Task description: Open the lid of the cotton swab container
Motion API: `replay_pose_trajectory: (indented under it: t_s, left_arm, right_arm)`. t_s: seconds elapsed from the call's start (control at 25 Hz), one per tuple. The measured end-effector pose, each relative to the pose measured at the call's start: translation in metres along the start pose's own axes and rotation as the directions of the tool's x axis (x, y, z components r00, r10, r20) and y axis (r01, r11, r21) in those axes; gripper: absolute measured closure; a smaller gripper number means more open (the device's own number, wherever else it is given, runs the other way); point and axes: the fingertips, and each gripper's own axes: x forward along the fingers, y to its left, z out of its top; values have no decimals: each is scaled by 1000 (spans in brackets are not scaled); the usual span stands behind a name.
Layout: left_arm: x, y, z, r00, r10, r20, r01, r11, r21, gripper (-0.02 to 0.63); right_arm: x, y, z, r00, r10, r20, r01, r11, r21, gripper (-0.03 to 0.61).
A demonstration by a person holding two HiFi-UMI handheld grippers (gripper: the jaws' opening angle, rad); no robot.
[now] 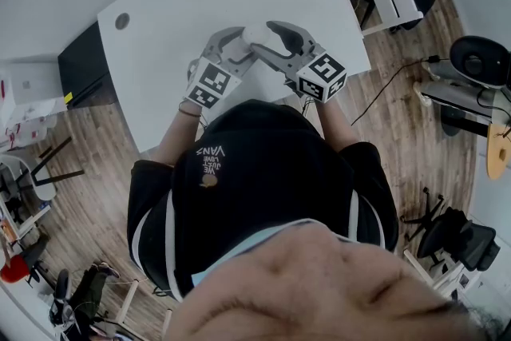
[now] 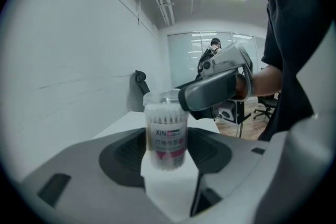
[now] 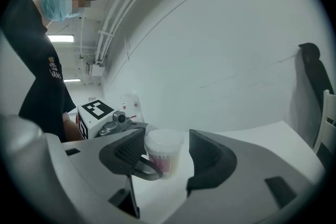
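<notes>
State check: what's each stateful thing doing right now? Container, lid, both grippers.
cotton swab container: upright, full of swabs, held by its body.
lid: on, closed.
left gripper: shut on the container's body.
right gripper: open, jaws on either side of the lid, with a gap at one pad.
</notes>
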Motion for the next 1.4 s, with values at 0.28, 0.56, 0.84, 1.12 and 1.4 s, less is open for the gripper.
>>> replay_pose_trajectory:
  t_s: [0.28, 0.56, 0.84, 1.12, 1.4]
  left_arm:
    - [-1, 2, -4, 1000, 9, -9, -9, 1000, -5, 362]
    - [-2, 2, -6, 1000, 7, -8, -7, 1000, -9, 362]
    - [-4, -1, -3, 1000, -1, 8, 1, 1000, -7, 362]
    - [-4, -2, 1, 1000, -8, 22, 8, 1000, -10, 362]
    - [-5, 0, 2, 1000, -4, 27, 4, 1000, -18, 362]
  right_arm:
    - [-8, -11, 18, 996, -42, 73, 41, 999, 7, 319]
    - [-20, -33, 32, 983, -144, 114, 147, 989, -13, 320]
    - [-36, -63, 32, 950, -280, 139, 279, 960, 27, 321]
    - [-40, -75, 19, 938, -327, 118, 320, 945, 70, 321]
    - [-39, -75, 20, 935, -328, 133, 319, 944, 84, 321]
